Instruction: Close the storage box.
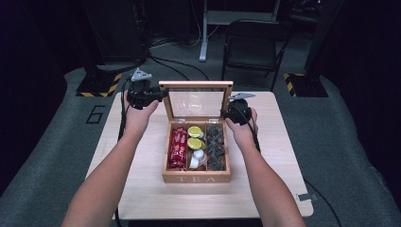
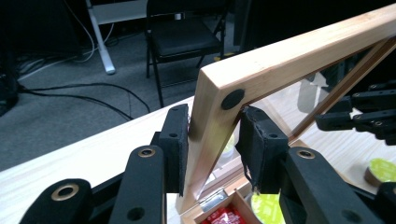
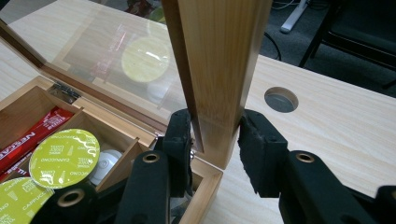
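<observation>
At the centre of the high view a wooden box (image 1: pixel 196 178) with "TEA" on its front wall sits on the pale table (image 1: pixel 142 189). Its lid (image 1: pixel 196 85), a wooden frame around a clear pane, stands raised at the back, near upright.

At the left of the frame, the left gripper (image 1: pixel 160 96) meets the lid's left edge near the top corner. In the left gripper view its fingers (image 2: pixel 175 140) are clamped on the lid frame just below a small round black pad at the corner; the left pad touches the wood, the right one presses the other face.

Inside, the left compartment holds red packets (image 1: pixel 178 147), the middle one yellow-green capsules (image 1: pixel 194 131) above white capsules (image 1: pixel 197 156), and the right one dark pieces (image 1: pixel 216 146) too small to identify.

At the right, the right gripper (image 1: pixel 226 113) reaches the lid's right edge low down, by the box's back corner. In the right gripper view its fingers (image 3: pixel 180 135) sit on either side of the frame's lower end; the left pad touches it, the right pad looks just beside it, and I cannot tell whether it presses. A round hole (image 3: pixel 281 99) lies in the table beyond.
</observation>
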Motion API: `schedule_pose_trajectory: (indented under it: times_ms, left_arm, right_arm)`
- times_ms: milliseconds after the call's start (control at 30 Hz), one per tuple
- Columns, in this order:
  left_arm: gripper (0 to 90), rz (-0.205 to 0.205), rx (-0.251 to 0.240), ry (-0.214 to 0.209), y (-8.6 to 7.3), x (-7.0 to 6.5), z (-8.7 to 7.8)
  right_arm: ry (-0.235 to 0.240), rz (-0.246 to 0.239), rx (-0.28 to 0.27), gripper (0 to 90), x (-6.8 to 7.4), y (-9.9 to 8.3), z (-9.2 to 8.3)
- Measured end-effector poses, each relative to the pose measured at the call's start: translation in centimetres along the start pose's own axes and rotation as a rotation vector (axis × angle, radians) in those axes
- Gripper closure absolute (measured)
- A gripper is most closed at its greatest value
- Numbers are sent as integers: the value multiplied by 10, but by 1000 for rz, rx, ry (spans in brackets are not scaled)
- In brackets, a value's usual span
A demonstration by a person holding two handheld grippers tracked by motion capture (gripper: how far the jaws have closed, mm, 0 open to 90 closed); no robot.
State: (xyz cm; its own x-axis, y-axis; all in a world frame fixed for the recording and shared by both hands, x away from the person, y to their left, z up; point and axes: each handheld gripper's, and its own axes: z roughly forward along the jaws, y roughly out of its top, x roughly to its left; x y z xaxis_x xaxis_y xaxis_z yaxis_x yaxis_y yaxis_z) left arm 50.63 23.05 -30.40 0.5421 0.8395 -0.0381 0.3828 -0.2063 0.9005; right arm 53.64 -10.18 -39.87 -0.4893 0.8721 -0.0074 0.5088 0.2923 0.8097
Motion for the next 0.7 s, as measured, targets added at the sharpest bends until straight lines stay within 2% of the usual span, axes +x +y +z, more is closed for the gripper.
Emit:
schedule_pose_trajectory:
  times_ms: [167,367,600,700]
  left_arm:
    - [631,0,-9,0,-3,-2,-2]
    - [629,12,-10,-5,-7,-4,-5]
    - [626,12,-9,-10,-10,-6,-9]
    - [625,9,-12,-12,-11,-6,-9]
  right_arm:
    - [-2,16,4,640,2,0,-1]
    - [2,0,0,637,1,-2,-2]
    - [3,23,5,626,3,-3,-4]
    - [7,10,10,611,3,-5,-6]
